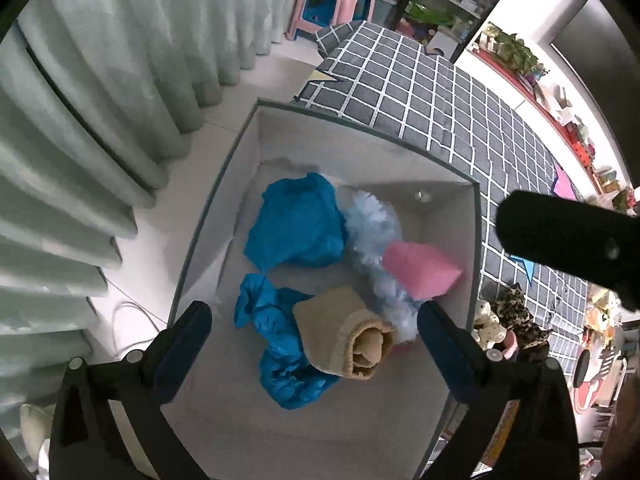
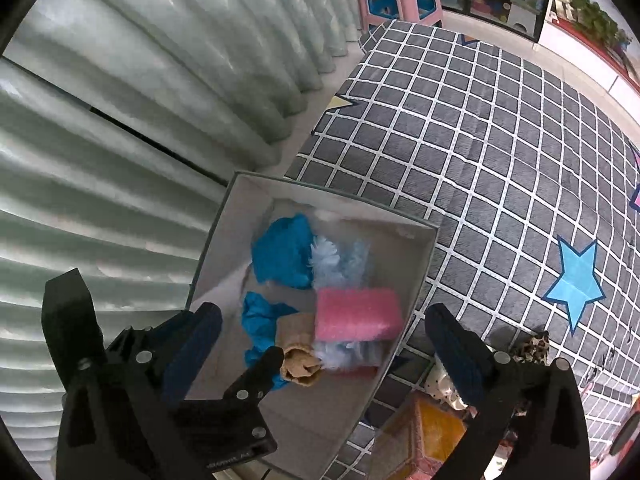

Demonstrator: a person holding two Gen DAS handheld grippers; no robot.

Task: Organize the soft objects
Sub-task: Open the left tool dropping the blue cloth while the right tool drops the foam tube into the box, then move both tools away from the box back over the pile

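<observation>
A grey storage box (image 1: 362, 125) with a pale inside stands on the floor under both grippers. In it lie two crumpled blue cloths (image 1: 298, 226) (image 1: 280, 344), a fluffy light-blue piece (image 1: 372, 236), a pink foam block (image 1: 420, 268) and a rolled beige cloth (image 1: 344, 340). My left gripper (image 1: 314, 312) hangs open over the beige roll, holding nothing. In the right wrist view my right gripper (image 2: 324, 314) stands open above the box (image 2: 332, 193). The pink block (image 2: 358, 314) looks blurred between its fingers, touching neither. One of the left gripper's fingers (image 2: 260, 372) reaches in beside the beige roll (image 2: 300, 360).
Pale green curtains (image 1: 92, 128) hang left of the box. A grey checked rug (image 2: 480, 160) with blue stars spreads to the right. Leopard-print fabric (image 1: 516, 316) and small plush toys (image 1: 486, 324) lie by the box's right wall. A pink stool (image 1: 332, 8) stands far back.
</observation>
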